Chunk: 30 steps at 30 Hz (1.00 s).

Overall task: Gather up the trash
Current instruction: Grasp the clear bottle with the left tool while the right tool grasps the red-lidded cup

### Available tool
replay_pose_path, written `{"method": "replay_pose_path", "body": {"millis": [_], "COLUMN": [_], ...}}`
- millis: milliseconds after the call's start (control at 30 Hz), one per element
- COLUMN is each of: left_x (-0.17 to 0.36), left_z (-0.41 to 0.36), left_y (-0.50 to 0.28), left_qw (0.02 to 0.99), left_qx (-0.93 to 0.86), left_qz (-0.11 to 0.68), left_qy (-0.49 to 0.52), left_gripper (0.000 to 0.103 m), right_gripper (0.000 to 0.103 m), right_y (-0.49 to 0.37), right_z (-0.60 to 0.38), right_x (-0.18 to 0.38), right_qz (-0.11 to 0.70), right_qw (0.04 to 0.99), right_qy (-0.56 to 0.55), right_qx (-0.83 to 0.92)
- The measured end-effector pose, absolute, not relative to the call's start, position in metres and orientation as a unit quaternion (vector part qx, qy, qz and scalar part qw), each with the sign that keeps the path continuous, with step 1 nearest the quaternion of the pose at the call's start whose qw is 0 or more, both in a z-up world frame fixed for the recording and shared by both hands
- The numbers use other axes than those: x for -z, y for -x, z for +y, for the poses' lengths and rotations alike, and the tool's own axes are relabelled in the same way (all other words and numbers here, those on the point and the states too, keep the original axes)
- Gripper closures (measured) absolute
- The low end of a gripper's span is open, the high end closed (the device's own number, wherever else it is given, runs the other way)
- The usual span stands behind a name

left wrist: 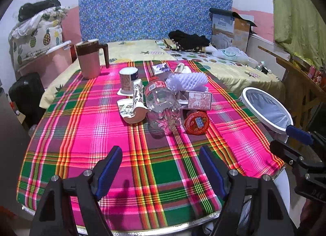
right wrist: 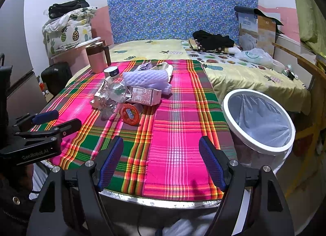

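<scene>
One heap of trash is lying in the middle of the plaid tablecloth [left wrist: 114, 134]: one clear plastic bottle [left wrist: 163, 103], one round red lid [left wrist: 196, 123], one white foam net [left wrist: 186, 82], one small pink carton [left wrist: 198, 99], one paper cup [left wrist: 128, 79], and a few crumpled wrappers [left wrist: 132, 105] I cannot count exactly. One pink jug [left wrist: 89, 58] is standing at the far left corner. One white-rimmed bin [right wrist: 257, 121] with a liner is sitting just beside the table's right edge.

The left gripper [left wrist: 161, 170] is hovering over the near cloth, jaws spread wide, holding and touching nothing. The right gripper [right wrist: 161, 162] is hanging over the near edge, jaws equally wide and empty, with the bin to its right.
</scene>
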State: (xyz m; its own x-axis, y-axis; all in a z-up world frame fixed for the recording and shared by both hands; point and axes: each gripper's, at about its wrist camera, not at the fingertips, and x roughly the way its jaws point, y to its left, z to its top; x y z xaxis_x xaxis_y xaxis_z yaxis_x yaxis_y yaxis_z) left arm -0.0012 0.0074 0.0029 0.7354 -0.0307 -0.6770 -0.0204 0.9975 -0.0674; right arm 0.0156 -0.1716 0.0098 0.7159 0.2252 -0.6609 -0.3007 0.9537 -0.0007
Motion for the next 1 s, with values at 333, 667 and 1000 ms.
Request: {"method": "replay_pose_path", "body": {"millis": [333, 667, 1000], "left_x": [0.015, 0.012, 0.027], "left_z": [0.018, 0.023, 0.017], "left_y": [-0.038, -0.091, -0.140], "left_qw": [0.923, 0.921, 0.906], "left_qx": [-0.009, 0.006, 0.021], "left_qz": [0.382, 0.382, 0.413], "left_qy": [0.032, 0.072, 0.089], "left_gripper": [0.026, 0.026, 0.025], "right_gripper": [0.025, 0.025, 0.025], "right_y": [-0.039, -0.059, -0.071], "right_z": [-0.172, -0.170, -0.173], "right_x": [-0.006, -0.001, 0.003], "right_qz": [0.354, 0.356, 0.368], "right_qw": [0.923, 0.920, 0.917], "right_qy": [0.062, 0.065, 0.057], "right_qx": [-0.141, -0.146, -0.142]}}
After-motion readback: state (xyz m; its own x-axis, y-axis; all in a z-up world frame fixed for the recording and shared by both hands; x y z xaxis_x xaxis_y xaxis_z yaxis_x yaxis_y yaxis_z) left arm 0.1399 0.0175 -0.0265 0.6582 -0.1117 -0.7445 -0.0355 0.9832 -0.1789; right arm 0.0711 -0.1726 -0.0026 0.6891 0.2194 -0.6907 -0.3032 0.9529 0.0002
